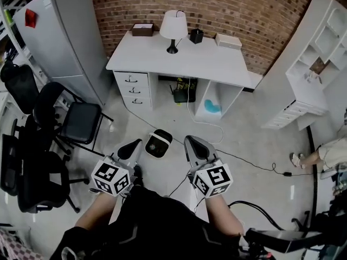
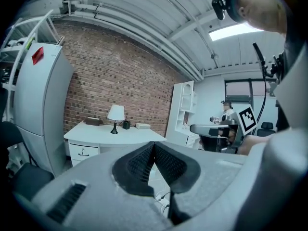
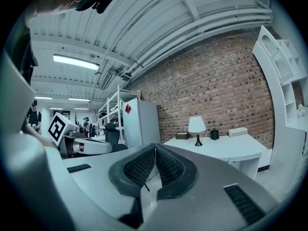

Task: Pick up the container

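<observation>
- Nearest, the person's two grey grippers, the left gripper [image 1: 132, 147] and the right gripper [image 1: 193, 143], both have their ribbed black pads pressed together with nothing between them.
- Just past their tips and between them, a white rounded-square container with a dark top [image 1: 159, 143] sits on the bare grey concrete floor [image 1: 244, 134], well out from the front edge of the white desk [image 1: 179, 64].
- It looks like light, rigid plastic, probably smooth and a little slippery. I'd pinch one wall at the rim, or squeeze two opposite sides.
- Loose black cables [image 1: 246, 163] trail over the floor to its right, black office chairs [image 1: 76, 121] crowd the left, and a red brick wall [image 1: 233, 4] backs the desk.
</observation>
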